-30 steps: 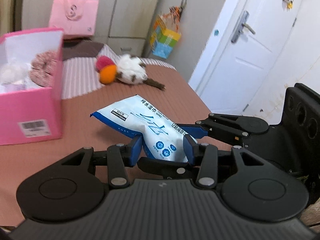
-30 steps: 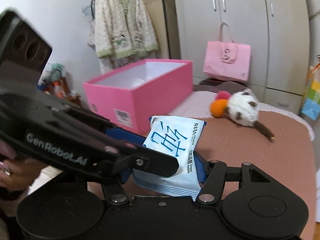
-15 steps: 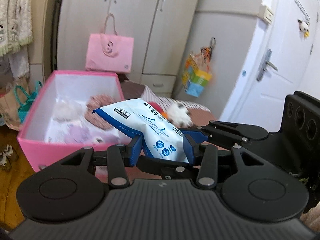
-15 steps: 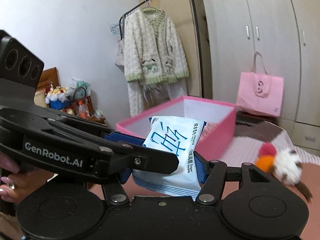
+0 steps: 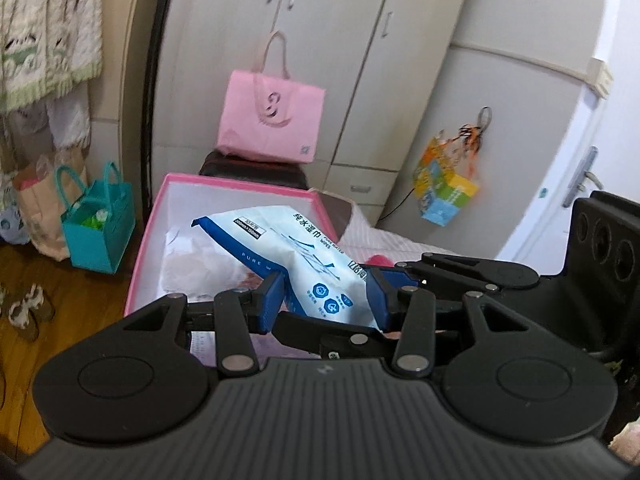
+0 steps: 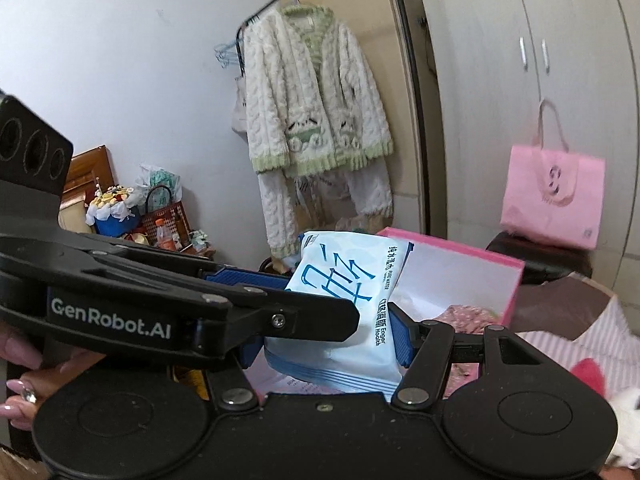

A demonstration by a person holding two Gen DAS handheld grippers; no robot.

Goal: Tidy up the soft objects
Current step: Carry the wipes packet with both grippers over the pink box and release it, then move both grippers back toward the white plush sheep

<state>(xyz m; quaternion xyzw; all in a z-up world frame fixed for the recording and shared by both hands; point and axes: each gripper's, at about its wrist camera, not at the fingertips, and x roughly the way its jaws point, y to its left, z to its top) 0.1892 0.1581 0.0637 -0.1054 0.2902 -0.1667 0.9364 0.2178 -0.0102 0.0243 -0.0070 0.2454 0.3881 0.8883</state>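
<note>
A white and blue pack of wet wipes (image 5: 296,256) hangs in the air over the open pink box (image 5: 240,188). My left gripper (image 5: 326,300) is shut on its near end, blue pads pressed to both sides. My right gripper (image 6: 326,340) is shut on the same pack (image 6: 344,280) across its width. Each view shows the other gripper's black body crossing in from the side. The pink box (image 6: 460,246) has white inner walls and holds pale and pinkish soft items, partly hidden by the pack.
A pink tote bag (image 5: 270,120) stands behind the box against the wardrobe (image 5: 340,40). A teal bag (image 5: 100,224) sits on the wooden floor at left. A knitted cardigan (image 6: 312,120) hangs on a rail. A plush toy (image 6: 624,420) lies on the striped bedcover at right.
Both grippers carried the pack up and leftward, from above the brown bedcover to over the pink box. The plush toy slid out of the left wrist view. Both grips are unchanged.
</note>
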